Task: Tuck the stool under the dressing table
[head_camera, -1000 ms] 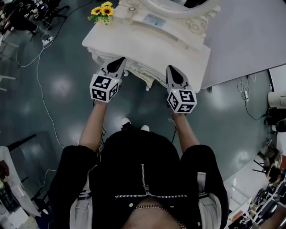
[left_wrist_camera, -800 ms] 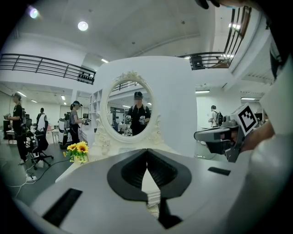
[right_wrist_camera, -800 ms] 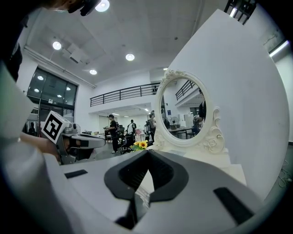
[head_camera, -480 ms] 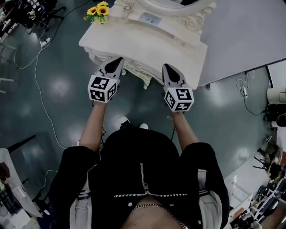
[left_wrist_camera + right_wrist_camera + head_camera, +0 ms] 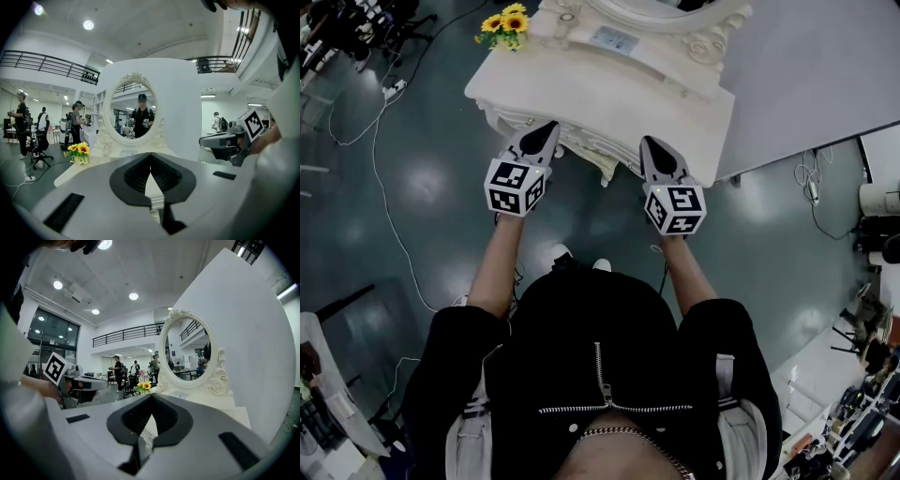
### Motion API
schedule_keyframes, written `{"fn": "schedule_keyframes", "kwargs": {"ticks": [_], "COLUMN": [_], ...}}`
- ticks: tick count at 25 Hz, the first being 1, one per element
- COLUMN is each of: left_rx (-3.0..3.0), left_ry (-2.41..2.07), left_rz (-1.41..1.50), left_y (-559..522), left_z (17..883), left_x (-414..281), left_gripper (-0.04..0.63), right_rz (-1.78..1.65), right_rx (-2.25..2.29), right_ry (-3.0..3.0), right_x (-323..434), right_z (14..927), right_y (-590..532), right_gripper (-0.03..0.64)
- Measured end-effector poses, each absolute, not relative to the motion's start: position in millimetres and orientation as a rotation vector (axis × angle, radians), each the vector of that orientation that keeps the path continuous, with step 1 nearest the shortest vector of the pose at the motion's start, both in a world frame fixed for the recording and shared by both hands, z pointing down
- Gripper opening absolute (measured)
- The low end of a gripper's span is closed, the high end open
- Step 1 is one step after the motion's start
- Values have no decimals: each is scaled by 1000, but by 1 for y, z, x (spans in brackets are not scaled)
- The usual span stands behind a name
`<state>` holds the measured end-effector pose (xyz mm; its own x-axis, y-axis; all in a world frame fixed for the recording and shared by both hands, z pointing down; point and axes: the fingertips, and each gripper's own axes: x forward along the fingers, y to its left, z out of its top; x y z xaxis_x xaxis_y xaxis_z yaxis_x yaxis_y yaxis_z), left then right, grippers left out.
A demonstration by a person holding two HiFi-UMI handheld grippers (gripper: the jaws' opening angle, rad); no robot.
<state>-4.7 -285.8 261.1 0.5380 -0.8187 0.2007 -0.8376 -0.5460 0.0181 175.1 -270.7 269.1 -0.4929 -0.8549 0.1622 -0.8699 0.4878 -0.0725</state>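
The cream dressing table (image 5: 609, 94) with its oval mirror (image 5: 133, 115) stands straight ahead of me. No stool shows in any view. My left gripper (image 5: 548, 127) is at the table's front edge on the left, its jaws shut with nothing between them (image 5: 150, 153). My right gripper (image 5: 652, 142) is held level with it at the front edge on the right, and its jaws also meet at the tips with nothing in them (image 5: 151, 395). Each gripper appears in the other's view: the right gripper (image 5: 211, 139) and the left gripper (image 5: 101, 382).
A small bunch of sunflowers (image 5: 504, 26) stands on the table's far left corner. A white wall panel (image 5: 806, 75) rises behind and right of the table. Cables (image 5: 384, 178) trail over the dark floor at left. Equipment clutters the right edge (image 5: 877, 216). People (image 5: 21, 122) stand in the background.
Both grippers stay where they were at the table's front edge. Only the head view has shifted slightly.
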Motion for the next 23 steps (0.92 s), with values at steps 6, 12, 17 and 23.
{"fn": "schedule_keyframes", "kwargs": {"ticks": [6, 12, 17, 23], "left_rx": [2653, 2645, 2640, 2639], "left_ry": [-1435, -1435, -1436, -1434], "left_rz": [258, 259, 256, 255], "left_y": [-287, -285, -284, -284], "left_z": [263, 266, 268, 269], "left_x": [-11, -14, -17, -22], "left_gripper": [21, 21, 21, 21], "right_rz": [209, 226, 229, 246], "right_rx": [1519, 1516, 1510, 1513], "right_ry": [-2620, -2614, -2612, -2616], "right_x": [169, 167, 164, 161], "right_z": [270, 274, 275, 276], "right_y": [-270, -268, -268, -268], "right_gripper": [6, 6, 6, 5]}}
